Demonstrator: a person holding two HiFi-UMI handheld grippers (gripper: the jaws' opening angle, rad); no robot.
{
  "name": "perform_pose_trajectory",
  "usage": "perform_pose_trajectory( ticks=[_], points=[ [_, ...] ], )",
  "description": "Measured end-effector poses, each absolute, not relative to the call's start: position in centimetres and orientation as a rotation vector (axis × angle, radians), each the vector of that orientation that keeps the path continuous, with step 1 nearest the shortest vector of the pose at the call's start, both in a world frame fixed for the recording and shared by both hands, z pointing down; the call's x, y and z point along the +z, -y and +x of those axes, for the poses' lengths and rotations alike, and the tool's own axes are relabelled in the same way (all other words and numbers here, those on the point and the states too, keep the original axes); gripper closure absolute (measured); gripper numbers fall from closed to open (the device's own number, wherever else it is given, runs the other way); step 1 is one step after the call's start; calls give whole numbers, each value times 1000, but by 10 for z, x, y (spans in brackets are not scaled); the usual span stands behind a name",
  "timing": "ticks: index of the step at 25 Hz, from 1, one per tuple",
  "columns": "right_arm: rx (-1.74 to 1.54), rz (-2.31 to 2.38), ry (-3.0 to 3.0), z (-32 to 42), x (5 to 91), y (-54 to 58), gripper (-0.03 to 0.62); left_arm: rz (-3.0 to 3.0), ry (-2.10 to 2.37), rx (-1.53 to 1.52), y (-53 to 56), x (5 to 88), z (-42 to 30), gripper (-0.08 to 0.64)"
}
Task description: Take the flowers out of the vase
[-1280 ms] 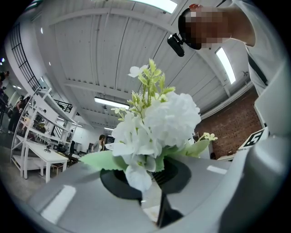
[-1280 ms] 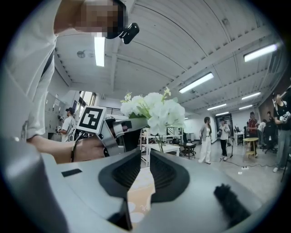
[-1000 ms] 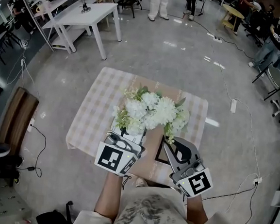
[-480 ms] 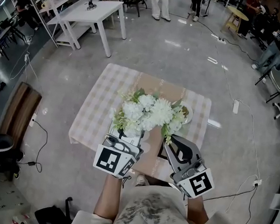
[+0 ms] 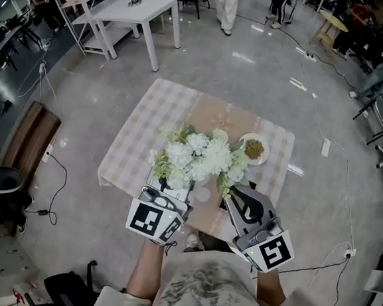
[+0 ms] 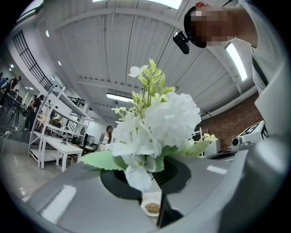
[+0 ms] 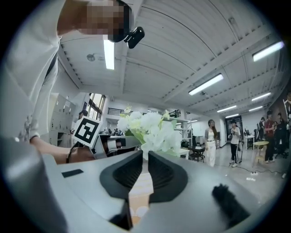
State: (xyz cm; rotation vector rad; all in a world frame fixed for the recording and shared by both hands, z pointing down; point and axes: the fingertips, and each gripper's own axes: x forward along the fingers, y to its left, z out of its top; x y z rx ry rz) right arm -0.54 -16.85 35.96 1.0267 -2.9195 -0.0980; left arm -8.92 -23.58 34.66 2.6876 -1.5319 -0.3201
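Observation:
A bunch of white flowers with green leaves hangs above the near half of the checked table. My left gripper is shut on the stems under the blooms. In the left gripper view the flowers rise straight out of the left gripper. My right gripper sits just right of the bunch, with a drooping green sprig beside its tips. In its own view the right gripper shows only a thin slit, nothing seen in it. A pale round object, perhaps the vase's top, lies between the grippers.
A bowl of brown bits and a small cup stand on the table's far right part. A dark flat frame lies near the front edge. A white table, chairs, floor cables and people stand around.
The bunch has shifted left and toward me with both grippers, which uncovers the bowl and the cup behind it. Both grips look the same.

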Motion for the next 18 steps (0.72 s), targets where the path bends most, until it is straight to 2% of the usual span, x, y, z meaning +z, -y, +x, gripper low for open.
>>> perform_pose_trajectory(
  ticks=[18],
  points=[
    [-170, 898, 2940, -21, 354, 140, 575, 2620, 1600, -254, 200, 372, -102, 497]
  ],
)
